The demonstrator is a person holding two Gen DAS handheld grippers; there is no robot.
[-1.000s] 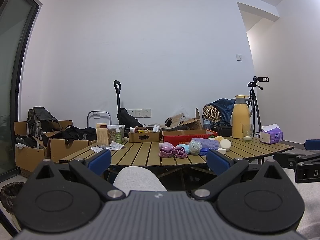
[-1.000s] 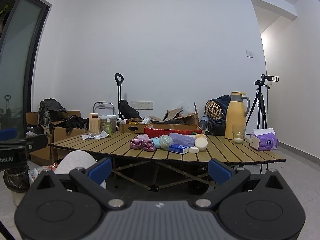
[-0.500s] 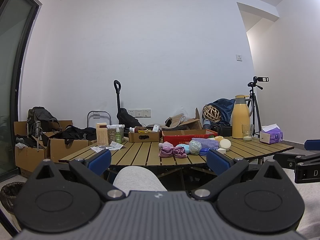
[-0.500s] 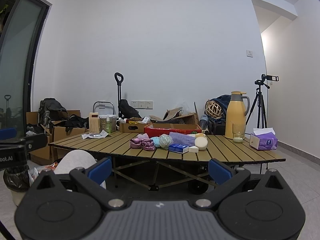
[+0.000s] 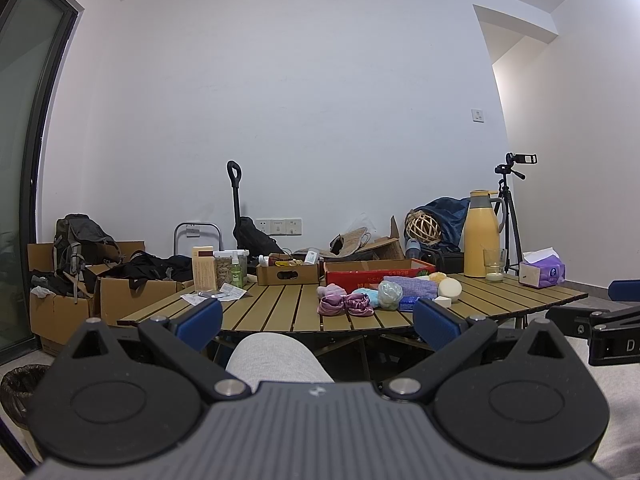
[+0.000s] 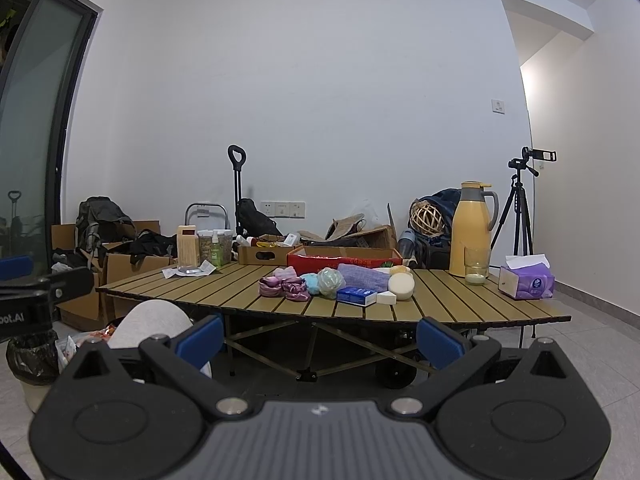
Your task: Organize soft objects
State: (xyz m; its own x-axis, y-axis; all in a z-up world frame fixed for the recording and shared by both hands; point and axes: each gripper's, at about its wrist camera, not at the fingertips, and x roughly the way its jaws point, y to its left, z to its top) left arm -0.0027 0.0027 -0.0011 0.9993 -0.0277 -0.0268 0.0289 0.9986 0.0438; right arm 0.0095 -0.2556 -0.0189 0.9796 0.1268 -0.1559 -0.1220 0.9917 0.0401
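Two wrist views at the outset of a sorting task. Left tool [image 5: 318,314] and right tool [image 6: 320,330] are both released, blue pads spread wide with nothing between them, held low and well short of the slatted worktop [image 6: 460,300]; a grey-clad knee [image 5: 276,354] shows between the left tool's pads. The soft objects lie in a tight cluster near the middle of the worktop, in front of a red box [image 6: 344,258]: two purple scrunchies [image 6: 284,287] touching one another, a pale blue puff [image 6: 310,282] and a greenish mesh ball [image 6: 331,278] just beside them, a folded lilac cloth [image 6: 364,276] behind, a round cream sponge [image 6: 402,285] and a small white wedge sponge [image 6: 386,298] to the right. A blue packet [image 6: 356,295] sits at the front of the group. A yellow flask [image 6: 470,230], a glass [image 6: 476,266] and a tissue box [image 6: 526,284] stand well apart to the right.

Judged handling: every item looks light and compressible, so no firm squeeze should be needed. Scrunchies are best pinched across the gathered fabric ring; the mesh ball and puff through their bulk; the cloth at a folded edge, expecting it to drape. The sponges would yield under the pads, and their close neighbours may be dragged along
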